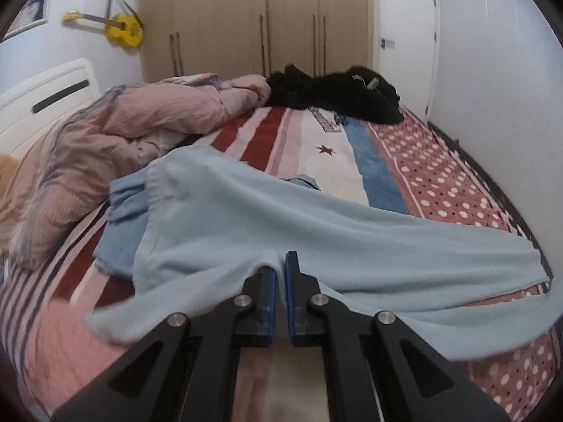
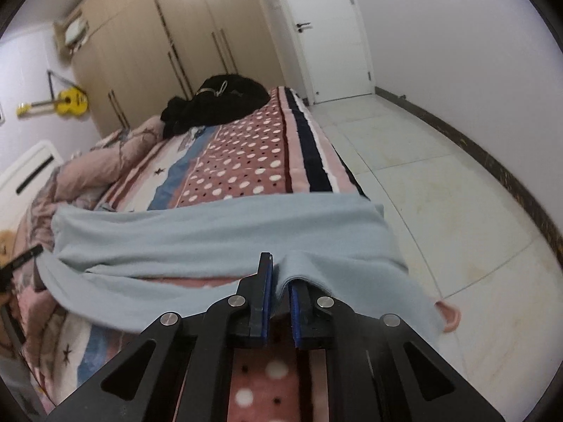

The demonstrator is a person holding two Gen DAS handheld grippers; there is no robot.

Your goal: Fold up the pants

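Both grippers, left gripper (image 1: 280, 267) and right gripper (image 2: 280, 270), pinch the pants (image 1: 281, 218); thin bites could slip, dropping cloth onto the bed (image 1: 440, 176) ahead.

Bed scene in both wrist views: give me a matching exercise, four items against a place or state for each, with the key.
Items:
1. light blue pants
2. black clothes
3. yellow guitar
4. pink quilt

Places or states:
A. hanging on the wall
B. bunched up along the headboard side of the bed
C. pinched at the near edge by both tongs, left tongs and right tongs
D. heaped at the far end of the bed, before the wardrobe

Pairs: 1-C, 2-D, 3-A, 4-B
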